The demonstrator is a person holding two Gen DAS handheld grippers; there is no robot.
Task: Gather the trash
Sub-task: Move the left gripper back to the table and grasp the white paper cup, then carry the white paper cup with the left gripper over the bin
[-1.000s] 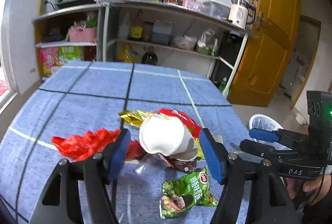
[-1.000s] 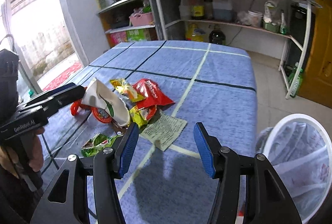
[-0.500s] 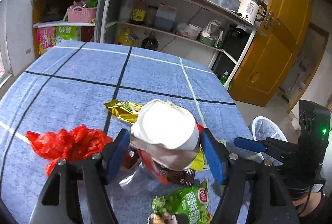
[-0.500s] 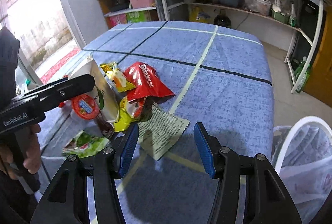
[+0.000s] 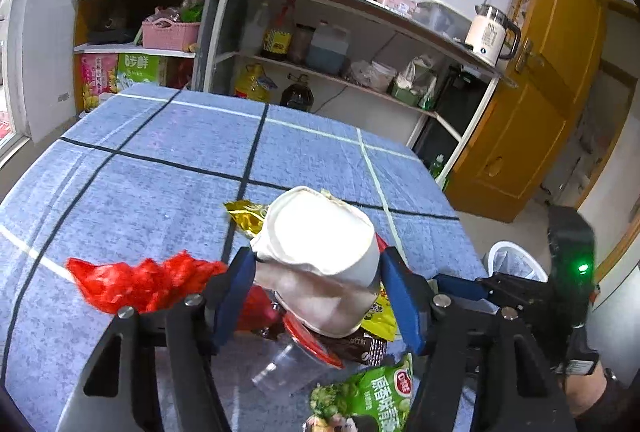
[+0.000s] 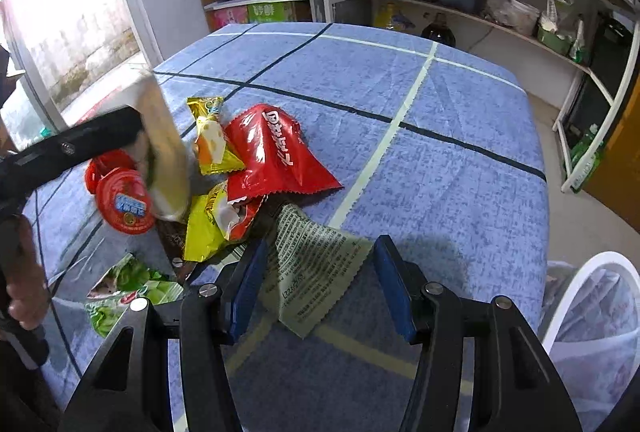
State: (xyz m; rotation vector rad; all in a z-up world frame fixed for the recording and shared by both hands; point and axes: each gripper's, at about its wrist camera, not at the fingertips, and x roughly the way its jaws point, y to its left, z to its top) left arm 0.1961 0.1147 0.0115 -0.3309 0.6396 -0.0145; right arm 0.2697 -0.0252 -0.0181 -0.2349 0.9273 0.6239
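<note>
Two pieces of trash are in play: the white paper cup [image 5: 320, 252] sits between my left gripper [image 5: 318, 296]'s jaws, which are closing on it, raised above the wrapper pile on the blue table [image 6: 460, 136]. From the blur I think the pads already touch its sides, though I can't be sure. My right gripper [image 6: 320, 284]'s jaws, apart and narrowing, straddle the printed paper wrapper [image 6: 312, 272] at the near edge. Next I must pinch both firmly, then carry them right to the white bin [image 6: 592, 308].
</note>
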